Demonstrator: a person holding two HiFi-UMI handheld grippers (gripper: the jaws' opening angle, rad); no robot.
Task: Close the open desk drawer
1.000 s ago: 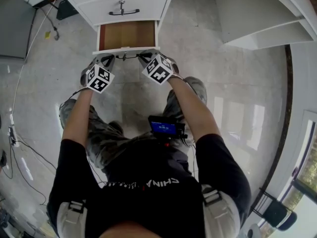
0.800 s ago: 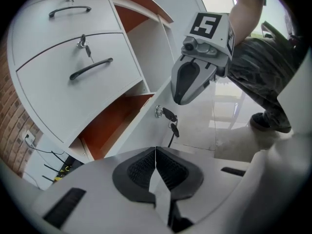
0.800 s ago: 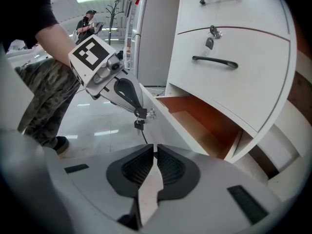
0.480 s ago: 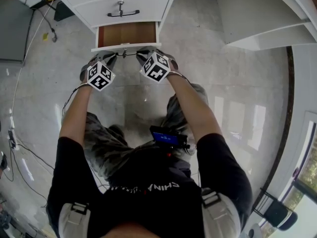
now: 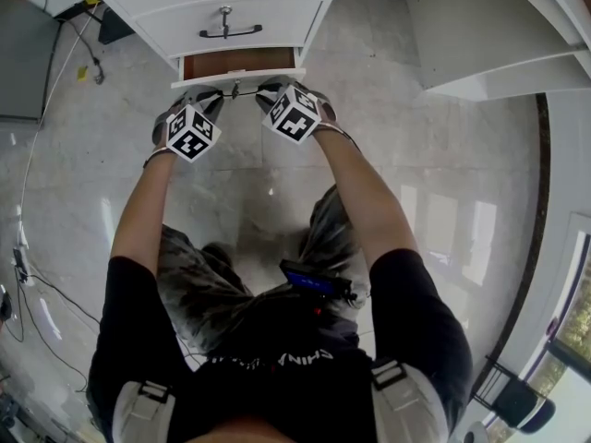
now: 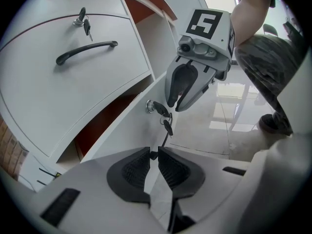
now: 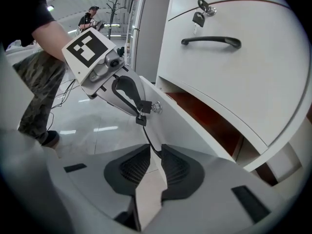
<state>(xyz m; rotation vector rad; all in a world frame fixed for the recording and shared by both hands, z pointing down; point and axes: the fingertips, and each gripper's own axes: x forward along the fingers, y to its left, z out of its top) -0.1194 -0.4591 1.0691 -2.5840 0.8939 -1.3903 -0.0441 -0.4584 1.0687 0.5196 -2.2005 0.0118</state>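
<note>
Left gripper and right gripper pinch narrowly on, I think, the handle. The drawer is nearly shut and needs a straight push home.

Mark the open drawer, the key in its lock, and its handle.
open drawer (image 5: 238,64), head view, brown inside floor
key (image 6: 160,109), left gripper view, black head in the lock
drawer handle (image 7: 148,140), right gripper view, thin black bar
</note>
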